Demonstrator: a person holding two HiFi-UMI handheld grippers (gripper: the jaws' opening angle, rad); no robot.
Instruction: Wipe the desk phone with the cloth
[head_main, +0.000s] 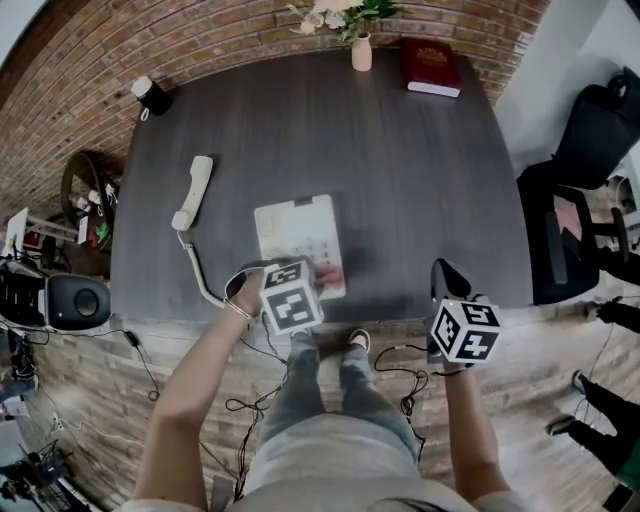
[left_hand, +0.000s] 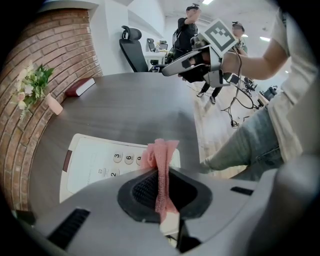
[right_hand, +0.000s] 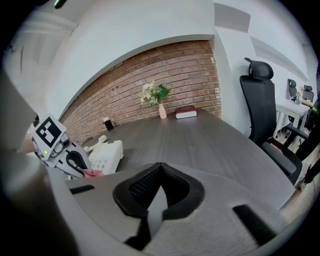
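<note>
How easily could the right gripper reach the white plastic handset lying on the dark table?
Probably not easily: the left gripper and cream phone base lie between the right gripper and the white handset.

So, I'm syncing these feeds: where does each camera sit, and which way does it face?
Head view: on the person's head, facing steeply down at the desk and desk phone; forearms, legs, left gripper, right gripper show.
Left gripper view: on the left gripper, facing across the desk over jaws shut on the cloth; a trouser leg shows.
Right gripper view: on the right gripper, facing the brick wall over shut, empty jaws.
Shared: the desk phone; each gripper view shows the other gripper.
</note>
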